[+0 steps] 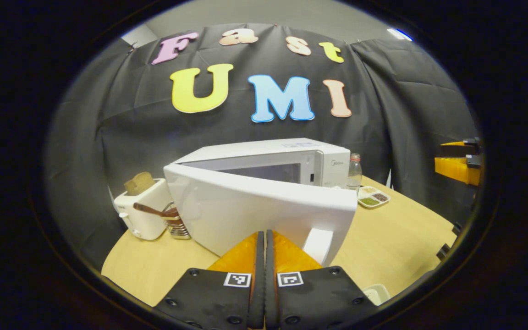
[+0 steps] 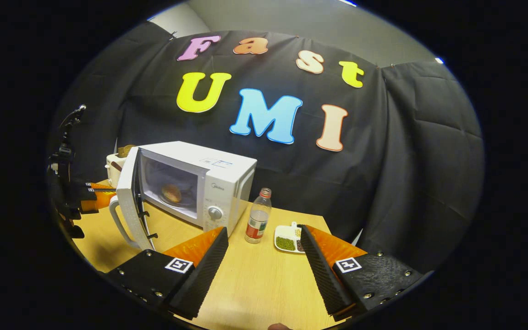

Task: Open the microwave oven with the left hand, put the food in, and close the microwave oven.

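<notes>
Two of the three steps look done: the microwave oven (image 2: 195,185) stands open at the back left of the desk (image 2: 264,279), and a round brownish piece of food (image 2: 171,193) sits on the turntable inside. Its door (image 1: 264,215) is swung partway out, the handle (image 2: 118,224) on its free edge, so closing is what remains. The left gripper (image 1: 264,238) has its jaws closed together, holding nothing, the tips right at the door's outer face; in the right gripper view it sits just beside the door's outer side (image 2: 96,197), well placed to push, I judge. The right gripper (image 2: 264,238) hangs back with jaws wide apart and empty. Around the oven: a plastic bottle (image 2: 258,216) and a divided dish of beans (image 2: 288,239) to its right, a white toaster (image 1: 142,213) with bread to its left.
</notes>
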Demonstrator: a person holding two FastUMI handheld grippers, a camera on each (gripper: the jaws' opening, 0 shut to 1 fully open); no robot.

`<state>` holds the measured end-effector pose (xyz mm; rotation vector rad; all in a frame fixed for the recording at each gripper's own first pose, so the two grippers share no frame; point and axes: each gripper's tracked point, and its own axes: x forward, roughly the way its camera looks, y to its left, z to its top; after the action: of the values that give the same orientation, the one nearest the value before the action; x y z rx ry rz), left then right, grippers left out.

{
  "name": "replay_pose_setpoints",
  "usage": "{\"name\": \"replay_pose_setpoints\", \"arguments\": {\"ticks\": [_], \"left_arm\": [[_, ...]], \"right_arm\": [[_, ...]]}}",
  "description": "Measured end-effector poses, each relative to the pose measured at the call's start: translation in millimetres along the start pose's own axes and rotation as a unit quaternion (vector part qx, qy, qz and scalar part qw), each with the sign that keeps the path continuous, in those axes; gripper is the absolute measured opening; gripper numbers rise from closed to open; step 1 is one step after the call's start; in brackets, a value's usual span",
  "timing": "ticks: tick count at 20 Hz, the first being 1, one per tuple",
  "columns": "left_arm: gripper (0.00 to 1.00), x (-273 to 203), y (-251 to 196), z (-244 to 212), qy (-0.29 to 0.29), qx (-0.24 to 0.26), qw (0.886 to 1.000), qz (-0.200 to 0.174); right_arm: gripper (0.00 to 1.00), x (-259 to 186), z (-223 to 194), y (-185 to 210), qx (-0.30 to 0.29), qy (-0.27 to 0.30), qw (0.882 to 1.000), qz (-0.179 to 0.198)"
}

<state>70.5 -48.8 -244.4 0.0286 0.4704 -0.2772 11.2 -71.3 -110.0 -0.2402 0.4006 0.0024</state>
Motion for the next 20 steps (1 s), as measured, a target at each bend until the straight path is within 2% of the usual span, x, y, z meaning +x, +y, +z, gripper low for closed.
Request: {"name": "replay_pose_setpoints", "arguments": {"ticks": [1,8,14,20], "left_arm": [[0.07,6.8,-7.3,2.6,-0.001,0.0,1.0,-0.004],[0.07,45.3,-32.1,21.1,-0.007,-0.011,1.0,-0.02],[0.07,78.4,-37.1,34.4,-0.012,-0.019,1.0,-0.018],[0.07,110.6,-43.0,43.6,-0.009,-0.024,1.0,-0.014]], "right_arm": [[0.97,1.4,8.2,-7.9,0.002,0.002,1.0,-0.005],[0.97,-9.3,-4.7,-49.2,0.012,0.014,0.999,-0.032],[0.97,-13.2,-12.8,-69.1,0.012,0.021,0.999,-0.044],[0.97,-17.6,-40.6,-77.3,0.02,0.032,0.998,-0.052]]}}
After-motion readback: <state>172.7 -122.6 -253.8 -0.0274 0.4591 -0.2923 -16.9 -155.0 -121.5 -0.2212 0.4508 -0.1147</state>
